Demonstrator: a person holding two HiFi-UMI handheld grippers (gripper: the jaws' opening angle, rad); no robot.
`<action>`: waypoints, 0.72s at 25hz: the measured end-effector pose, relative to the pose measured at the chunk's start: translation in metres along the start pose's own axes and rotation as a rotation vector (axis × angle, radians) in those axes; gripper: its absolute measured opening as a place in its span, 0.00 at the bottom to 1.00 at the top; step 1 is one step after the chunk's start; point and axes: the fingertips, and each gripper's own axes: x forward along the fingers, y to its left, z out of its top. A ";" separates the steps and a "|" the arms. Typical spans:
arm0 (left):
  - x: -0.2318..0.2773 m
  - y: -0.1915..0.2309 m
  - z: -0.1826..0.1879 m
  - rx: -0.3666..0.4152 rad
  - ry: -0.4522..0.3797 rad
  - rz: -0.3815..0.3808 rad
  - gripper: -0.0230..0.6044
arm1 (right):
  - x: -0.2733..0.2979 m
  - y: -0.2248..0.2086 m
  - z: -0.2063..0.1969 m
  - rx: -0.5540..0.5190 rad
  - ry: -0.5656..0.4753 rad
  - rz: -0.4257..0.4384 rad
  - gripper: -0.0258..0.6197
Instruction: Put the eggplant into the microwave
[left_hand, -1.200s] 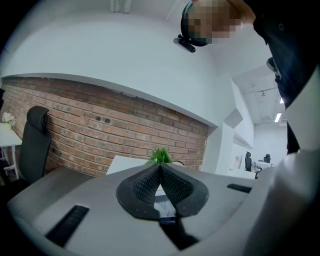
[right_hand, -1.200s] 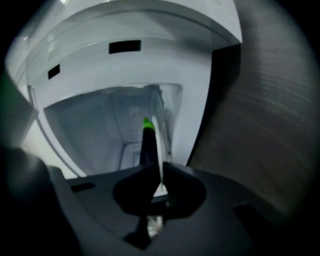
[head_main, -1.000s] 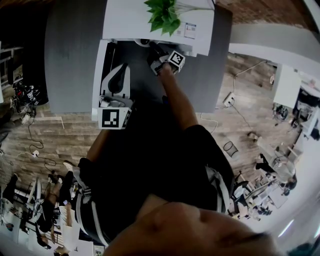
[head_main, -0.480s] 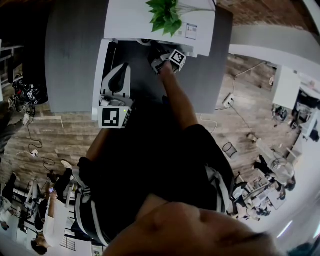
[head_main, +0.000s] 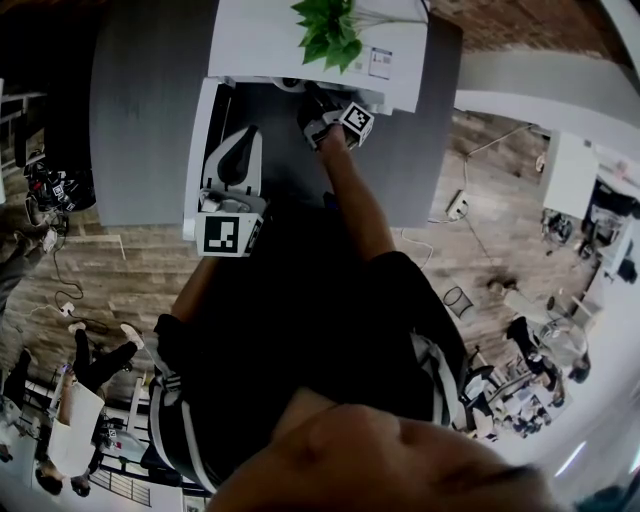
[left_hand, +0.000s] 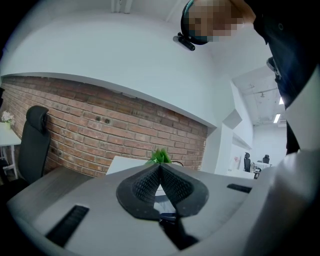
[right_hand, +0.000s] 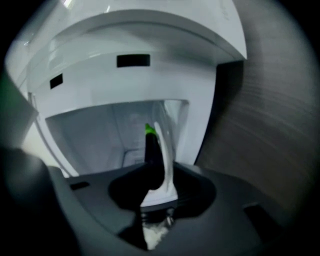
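The right tongs (right_hand: 156, 147) have just been spreading, with the dark purple, green-stemmed eggplant (right_hand: 151, 157) upright between them at the open white microwave's (right_hand: 125, 80) mouth. The left tongs (left_hand: 160, 172) are pressed together, holding nothing.

Microwave (right_hand: 150, 80): white casing, smooth, semi-gloss; metal or plastic, can't tell. Eggplant (right_hand: 152, 155): shiny dark skin w/ green cap. Table (head_main: 140, 120): grey, matt, fine wood-grain look. Floor (head_main: 120, 270): wood planks, matt. Wall (left_hand: 90, 130): rough red brick. Left gripper (left_hand: 160, 167): matt grey plastic shell; pads (left_hand: 142, 187) black, ribbed, prob. rubber.
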 end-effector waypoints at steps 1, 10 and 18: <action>-0.001 0.000 0.000 0.002 -0.001 -0.001 0.10 | -0.002 0.000 0.000 -0.005 -0.003 -0.006 0.23; -0.009 -0.001 0.003 -0.003 -0.022 0.002 0.10 | -0.023 0.002 -0.006 -0.158 0.008 -0.103 0.24; -0.017 -0.003 0.005 -0.001 -0.028 0.000 0.10 | -0.040 0.005 -0.012 -0.594 0.043 -0.240 0.23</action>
